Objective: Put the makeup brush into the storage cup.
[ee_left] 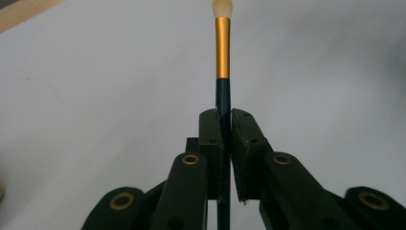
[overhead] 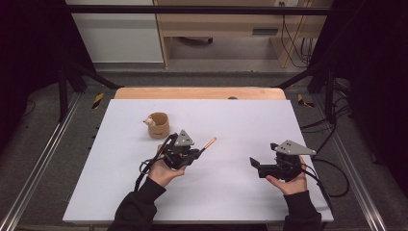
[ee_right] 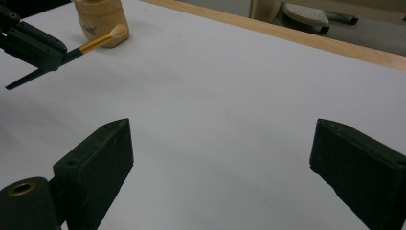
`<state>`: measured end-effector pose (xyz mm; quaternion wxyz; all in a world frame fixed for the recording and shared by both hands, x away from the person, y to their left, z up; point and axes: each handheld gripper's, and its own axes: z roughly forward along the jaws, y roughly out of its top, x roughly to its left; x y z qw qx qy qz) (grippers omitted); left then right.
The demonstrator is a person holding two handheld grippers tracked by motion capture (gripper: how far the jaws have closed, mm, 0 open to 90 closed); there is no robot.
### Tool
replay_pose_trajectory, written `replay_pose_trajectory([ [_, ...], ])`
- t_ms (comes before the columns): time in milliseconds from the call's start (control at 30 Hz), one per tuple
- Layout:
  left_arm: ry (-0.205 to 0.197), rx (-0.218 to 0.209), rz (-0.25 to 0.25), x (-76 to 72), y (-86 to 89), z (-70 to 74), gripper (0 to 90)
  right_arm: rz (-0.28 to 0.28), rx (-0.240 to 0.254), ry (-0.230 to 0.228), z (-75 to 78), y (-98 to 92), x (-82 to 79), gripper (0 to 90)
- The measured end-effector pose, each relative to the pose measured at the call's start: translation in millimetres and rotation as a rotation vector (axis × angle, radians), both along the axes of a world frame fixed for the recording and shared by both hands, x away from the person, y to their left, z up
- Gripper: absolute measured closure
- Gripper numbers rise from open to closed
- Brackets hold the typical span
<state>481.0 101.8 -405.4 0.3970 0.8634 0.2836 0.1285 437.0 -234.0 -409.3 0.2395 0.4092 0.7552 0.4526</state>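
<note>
My left gripper (overhead: pixel 198 153) is shut on a small makeup brush (overhead: pixel 209 143) with a dark handle, a gold ferrule and a pale tip. In the left gripper view the brush (ee_left: pixel 222 52) sticks straight out from between the closed jaws, held above the white table. A tan cup-shaped holder (overhead: pixel 158 125) stands on the table behind and left of that hand, with a pale tip leaning out at its left rim. My right gripper (overhead: pixel 253 162) hovers at the right side, its jaws wide open with nothing between them. The right gripper view has the brush (ee_right: pixel 98 41) in front of the holder (ee_right: pixel 99 17).
The white table sheet (overhead: pixel 240 120) has a wooden strip (overhead: pixel 199 93) along its far edge. Black frame rails (overhead: pixel 33 168) run along both sides. A wooden desk and hanging cables (overhead: pixel 293 43) stand on the floor beyond the table.
</note>
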Motion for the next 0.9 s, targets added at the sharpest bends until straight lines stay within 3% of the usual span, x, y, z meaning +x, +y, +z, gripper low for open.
replay_pose_trajectory([
  [167,-0.035,-0.033,0.014,-8.0,-1.6,4.1,83.0,0.013,0.034,-0.010,2.8,-0.7,-1.7,9.3],
  [433,-0.054,-0.081,0.022,-16.5,-5.5,3.0,83.0,0.050,0.051,-0.008,6.4,7.0,-3.7,12.0],
  [700,-0.054,-0.095,0.021,-20.4,-9.7,-4.6,83.0,0.104,0.115,0.019,6.1,18.6,-2.8,15.7],
  [900,-0.053,-0.109,0.019,-22.8,-8.5,-8.5,83.0,0.126,0.120,0.032,3.1,28.1,-2.3,16.7],
])
